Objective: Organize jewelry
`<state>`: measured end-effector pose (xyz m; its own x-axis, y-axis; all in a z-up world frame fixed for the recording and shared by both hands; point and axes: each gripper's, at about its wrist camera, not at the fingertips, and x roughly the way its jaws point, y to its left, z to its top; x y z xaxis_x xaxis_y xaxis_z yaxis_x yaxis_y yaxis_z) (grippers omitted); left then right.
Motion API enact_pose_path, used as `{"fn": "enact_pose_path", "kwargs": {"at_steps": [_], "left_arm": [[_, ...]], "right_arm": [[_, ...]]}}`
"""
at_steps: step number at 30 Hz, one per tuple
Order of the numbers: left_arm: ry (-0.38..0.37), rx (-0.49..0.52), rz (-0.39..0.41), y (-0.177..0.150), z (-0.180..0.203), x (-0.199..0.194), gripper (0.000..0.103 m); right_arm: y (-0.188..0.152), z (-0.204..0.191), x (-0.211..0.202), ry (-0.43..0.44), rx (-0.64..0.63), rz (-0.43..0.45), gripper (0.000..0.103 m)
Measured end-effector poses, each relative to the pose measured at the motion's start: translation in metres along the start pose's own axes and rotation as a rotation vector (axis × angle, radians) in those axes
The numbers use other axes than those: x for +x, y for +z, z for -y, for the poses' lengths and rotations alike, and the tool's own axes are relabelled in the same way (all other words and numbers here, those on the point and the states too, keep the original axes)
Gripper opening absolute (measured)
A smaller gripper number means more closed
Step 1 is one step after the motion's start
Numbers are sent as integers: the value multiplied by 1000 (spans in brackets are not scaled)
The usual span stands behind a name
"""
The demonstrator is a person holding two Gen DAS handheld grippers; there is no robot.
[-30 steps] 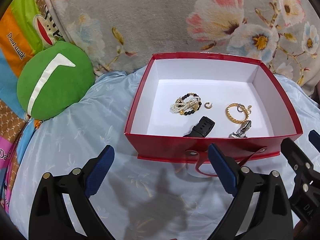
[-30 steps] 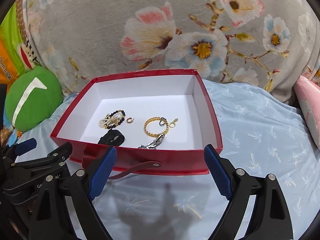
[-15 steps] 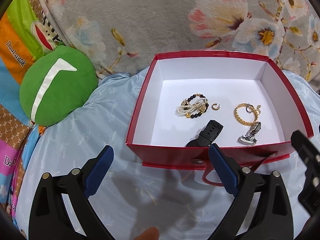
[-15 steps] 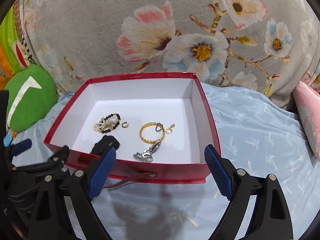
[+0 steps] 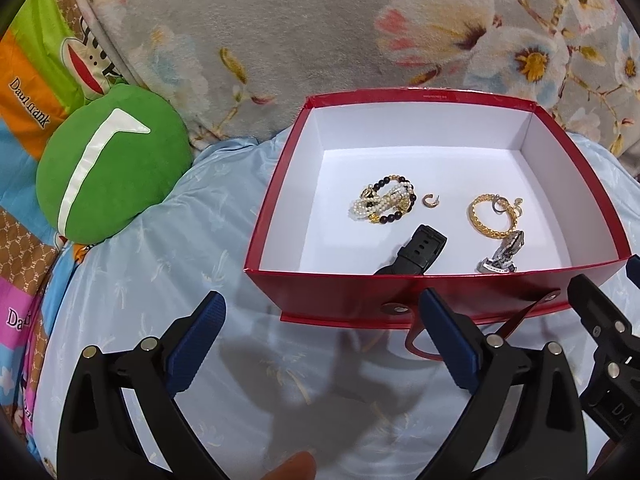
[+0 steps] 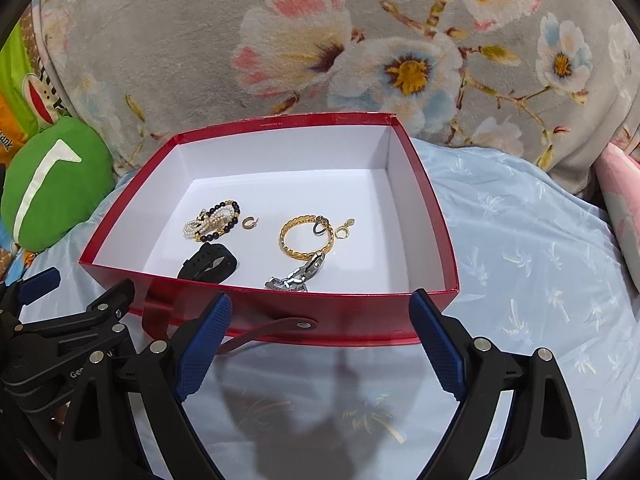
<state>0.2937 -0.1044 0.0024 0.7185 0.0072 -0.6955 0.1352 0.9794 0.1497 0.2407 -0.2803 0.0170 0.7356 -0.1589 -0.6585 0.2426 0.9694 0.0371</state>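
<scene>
I am looking down at a pale blue sheet (image 5: 132,280) printed with small palms, backed by a grey plush floral blanket (image 5: 300,28). Against the frames from a second ago, the red box (image 5: 340,292) is sitting a little higher and further right in the left view, and slightly closer in the right view; the jewelry inside is lying as it was.

At far left a round green cushion (image 5: 108,168) with a white stripe is resting on the sheet. My left gripper (image 5: 324,336) is hovering in front of the box with its jaws wide apart, holding nothing; its blue ribbed pads (image 5: 196,340) are touching nothing. My right gripper (image 6: 320,336) is hanging beside it, jaws equally spread and empty, just short of the box's front wall, where a red strap (image 6: 260,332) is riveted.

The box is glossy card with a white lining. Inside, left to right: a tangle of pearl and dark bead bracelets (image 5: 382,204), a small gold hoop (image 5: 431,201), a black rubbery strap (image 5: 416,254), a braided gold bangle (image 5: 492,216) with small rings against it, and a silver metal link piece (image 5: 502,256).
</scene>
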Motion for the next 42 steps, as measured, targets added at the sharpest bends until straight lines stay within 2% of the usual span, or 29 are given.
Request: {"fn": "enact_pose_path", "kwargs": {"at_steps": [42], "left_arm": [[14, 8, -4, -2, 2, 0, 97]], "right_arm": [[0, 0, -1, 0, 4, -2, 88]]}}
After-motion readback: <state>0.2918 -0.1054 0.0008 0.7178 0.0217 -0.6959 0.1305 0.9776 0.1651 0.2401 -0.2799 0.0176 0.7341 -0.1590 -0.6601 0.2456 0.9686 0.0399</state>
